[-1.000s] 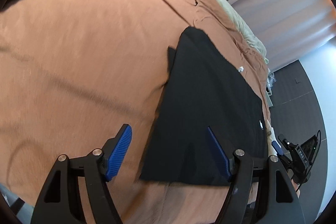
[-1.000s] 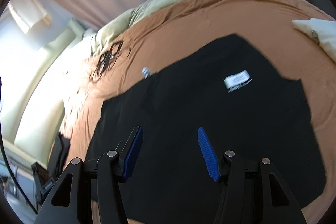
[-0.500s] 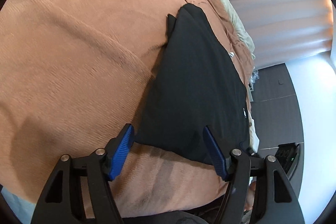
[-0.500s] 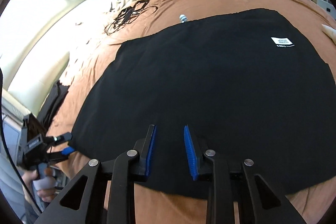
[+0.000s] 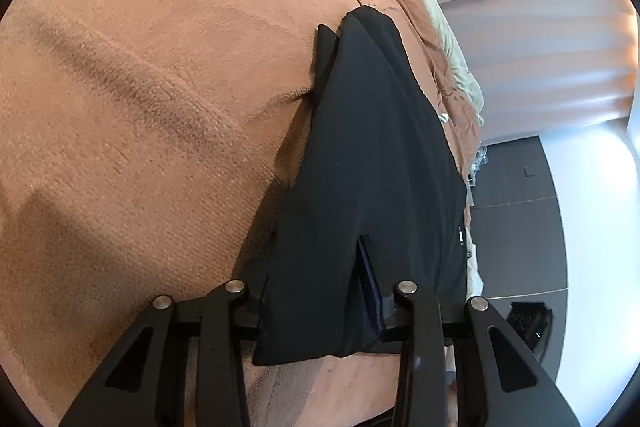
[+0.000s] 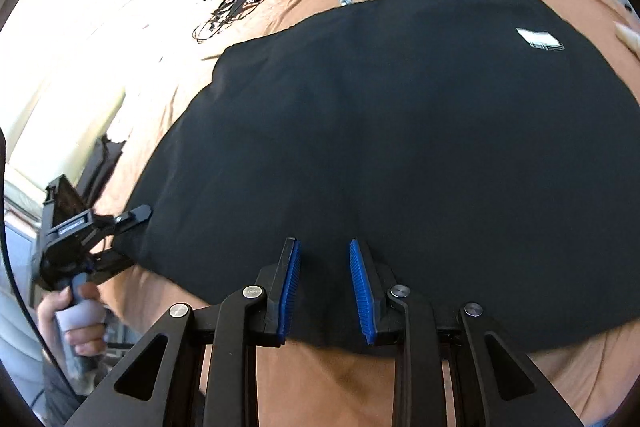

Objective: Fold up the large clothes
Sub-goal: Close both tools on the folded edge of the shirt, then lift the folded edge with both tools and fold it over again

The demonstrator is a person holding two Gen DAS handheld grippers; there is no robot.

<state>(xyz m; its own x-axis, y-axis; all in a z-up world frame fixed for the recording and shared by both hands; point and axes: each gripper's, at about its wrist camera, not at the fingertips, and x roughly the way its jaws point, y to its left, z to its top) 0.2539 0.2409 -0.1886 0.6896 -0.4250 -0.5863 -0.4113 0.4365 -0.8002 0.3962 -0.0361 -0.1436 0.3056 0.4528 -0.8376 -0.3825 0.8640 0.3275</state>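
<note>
Black garment (image 6: 400, 131): spread flat on the brown bed cover (image 5: 160, 87), its hem along the bed's near edge; matte, smooth, few wrinkles; white label (image 6: 538, 39) toward the far right corner, seen clearly only in the right wrist view. Same view alone shows the left gripper (image 6: 132, 235) at the garment's near left corner, a hand (image 6: 76, 323) on its handle, and tangled black cables (image 6: 236, 7) near the bed's far edge. Left wrist view shows the left gripper (image 5: 316, 291) with jaws just closing, the corner cloth bunched between them, clamped. Right gripper (image 6: 324, 287): jaws narrowed since a second ago, hem cloth between the blue pads; whether they pinch it cannot be told.
</note>
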